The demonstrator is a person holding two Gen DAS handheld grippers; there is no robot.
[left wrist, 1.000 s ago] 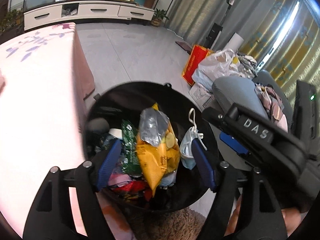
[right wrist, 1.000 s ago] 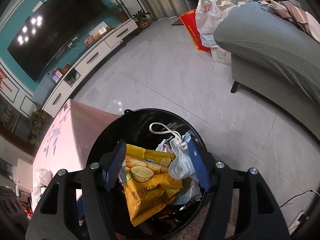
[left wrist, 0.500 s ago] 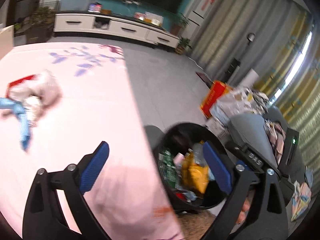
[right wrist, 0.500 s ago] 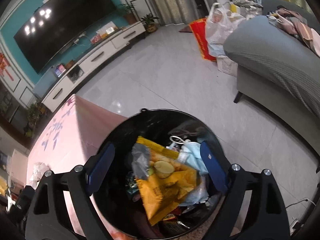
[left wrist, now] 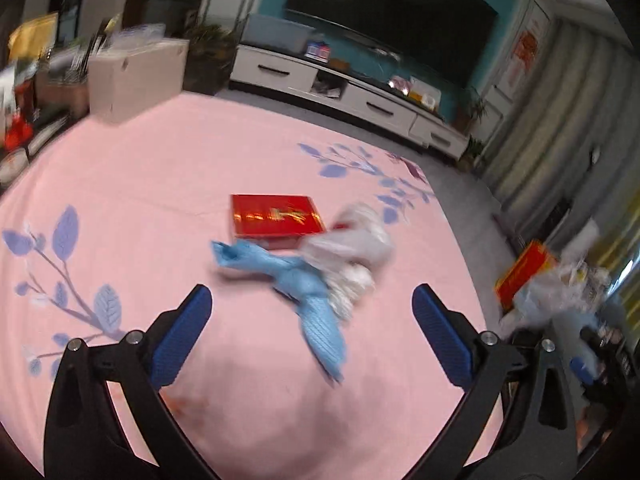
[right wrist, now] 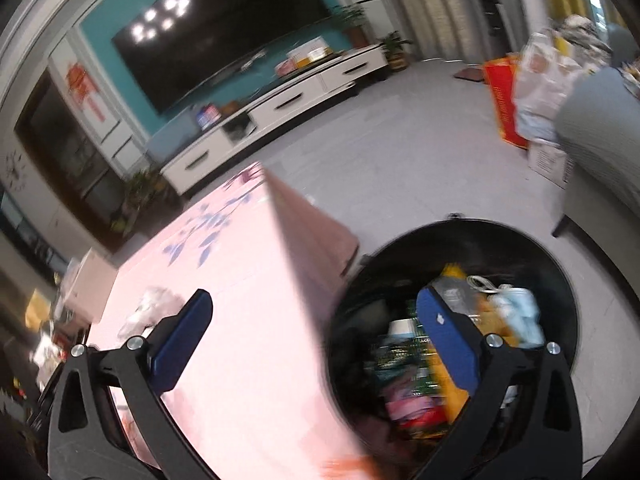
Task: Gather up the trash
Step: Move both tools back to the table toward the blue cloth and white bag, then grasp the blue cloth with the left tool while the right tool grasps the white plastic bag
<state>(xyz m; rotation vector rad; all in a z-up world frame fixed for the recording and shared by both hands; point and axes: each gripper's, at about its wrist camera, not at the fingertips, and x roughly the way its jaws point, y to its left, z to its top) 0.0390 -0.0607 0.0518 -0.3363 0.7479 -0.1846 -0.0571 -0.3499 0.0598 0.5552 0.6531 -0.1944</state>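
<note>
One red packet (left wrist: 276, 216), one blue cloth (left wrist: 304, 284), one white crumpled bag (left wrist: 352, 248) lying on pink table (left wrist: 120, 200); one black bin (right wrist: 560, 280) standing at table's 3 o'clock.

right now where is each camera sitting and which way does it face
Left wrist: on the left gripper, looking down over the pink table at a red box, blue cloth and white wrappers; both fingers show, open and empty.
Right wrist: on the right gripper, looking over the table edge into the black bin; fingers open and empty.
Shared: table, white wrappers, TV.
</note>
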